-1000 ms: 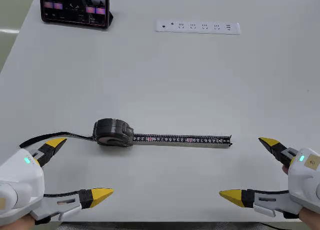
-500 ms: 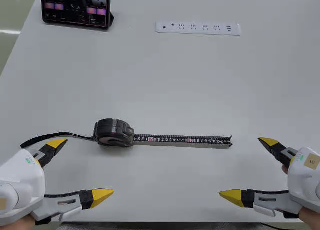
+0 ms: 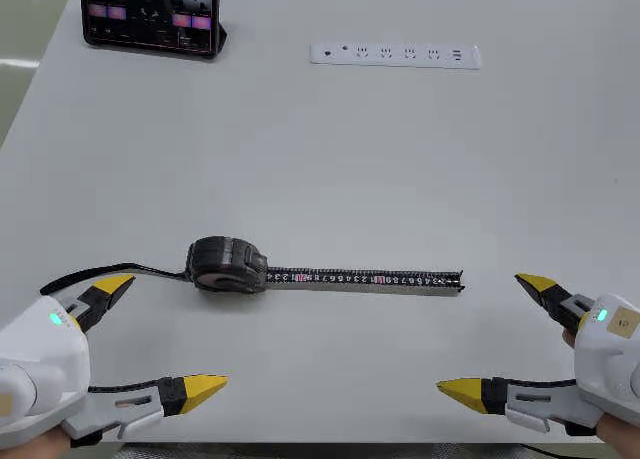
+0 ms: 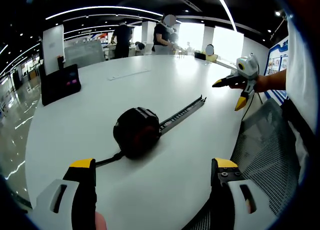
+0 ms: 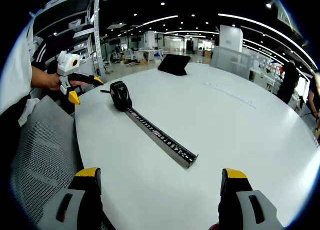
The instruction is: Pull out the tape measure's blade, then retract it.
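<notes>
Risk, as judged: the tape measure (image 3: 228, 265) has its blade (image 3: 365, 279) drawn out flat, so retracting is the step left; if the blade is let go with its hooked end free, it may whip back and kick the tape measure sideways; a grip taken off-centre may send it skating over the smooth tabletop (image 3: 320, 159); a pinch on the strap (image 3: 100, 272) would drag it rather than hold it. Nearest, at the front edge: left tool (image 3: 173, 331) spread wide, nothing between its jaws, touching nothing; right tool (image 3: 481, 333) likewise wide and empty, off the blade's end. Mid-tabletop: tape measure dark, lying on its side, just ahead of the left tool, strap trailing toward that tool; blade runs from it toward the right tool, hooked end short of the jaws and apart from them. Far edge: white power strip (image 3: 395, 54) lying flat; dark tablet (image 3: 150, 14) propped up at far left, screen lit.
</notes>
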The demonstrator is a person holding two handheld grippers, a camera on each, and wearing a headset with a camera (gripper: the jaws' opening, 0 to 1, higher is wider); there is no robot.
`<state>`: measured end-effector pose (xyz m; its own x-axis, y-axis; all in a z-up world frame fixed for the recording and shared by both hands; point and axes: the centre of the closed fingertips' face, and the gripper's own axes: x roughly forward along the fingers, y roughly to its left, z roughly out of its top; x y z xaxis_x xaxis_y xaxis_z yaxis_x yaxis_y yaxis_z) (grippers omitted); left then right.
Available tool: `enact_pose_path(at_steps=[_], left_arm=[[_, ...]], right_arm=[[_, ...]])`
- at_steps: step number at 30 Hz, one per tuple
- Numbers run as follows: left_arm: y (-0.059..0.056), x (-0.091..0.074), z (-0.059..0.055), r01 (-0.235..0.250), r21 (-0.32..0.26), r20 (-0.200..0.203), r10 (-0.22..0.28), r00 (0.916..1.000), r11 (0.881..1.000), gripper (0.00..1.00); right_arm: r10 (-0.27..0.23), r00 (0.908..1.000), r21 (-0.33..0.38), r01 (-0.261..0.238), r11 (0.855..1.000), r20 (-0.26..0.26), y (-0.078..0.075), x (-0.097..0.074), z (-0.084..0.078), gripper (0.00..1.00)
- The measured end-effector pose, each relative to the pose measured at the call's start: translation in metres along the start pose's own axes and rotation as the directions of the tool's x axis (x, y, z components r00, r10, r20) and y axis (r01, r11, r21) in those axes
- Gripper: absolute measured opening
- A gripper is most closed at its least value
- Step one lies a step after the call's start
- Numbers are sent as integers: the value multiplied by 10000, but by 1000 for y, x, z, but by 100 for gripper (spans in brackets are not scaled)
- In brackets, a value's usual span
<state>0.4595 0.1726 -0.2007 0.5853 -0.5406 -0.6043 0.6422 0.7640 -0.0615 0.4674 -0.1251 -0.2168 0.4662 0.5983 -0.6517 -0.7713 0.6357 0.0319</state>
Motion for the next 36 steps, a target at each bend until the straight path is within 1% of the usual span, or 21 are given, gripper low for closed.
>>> enact_pose_path(at_steps=[2, 3, 8, 14, 20, 22, 36], left_arm=[[-1, 1, 1, 47, -183, 34, -47, 10000, 9998, 93], [0, 2, 4, 71, -326, 134, -66, 9999, 9994, 93], [2, 8, 11, -19, -597, 241, 34, 9997, 9982, 93], [1, 14, 14, -12, -678, 209, 26, 9998, 9977, 94], [-2, 20, 18, 40, -1032, 262, -13, 9997, 9947, 93], [-2, 21, 18, 40, -1067, 232, -15, 9997, 9943, 92], [0, 32, 24, -199, -1728, 334, 261, 9991, 9848, 90]], right_arm=[[10, 10000, -6, -10, 10000, 9, 0, 1, 0, 99], [21, 10000, -7, -21, 10000, -2, 0, 2, 0, 99], [35, 10000, -52, -35, 10000, -3, -2, 2, 2, 99], [19, 10000, -45, -19, 10000, 16, -4, 2, 3, 98], [8, 10000, 7, -8, 10000, 39, -5, 1, 3, 98], [-9, 10000, 17, 9, 10000, 42, -6, 1, 3, 98], [-111, 9999, -5, 111, 9999, 62, -12, 0, 3, 98]])
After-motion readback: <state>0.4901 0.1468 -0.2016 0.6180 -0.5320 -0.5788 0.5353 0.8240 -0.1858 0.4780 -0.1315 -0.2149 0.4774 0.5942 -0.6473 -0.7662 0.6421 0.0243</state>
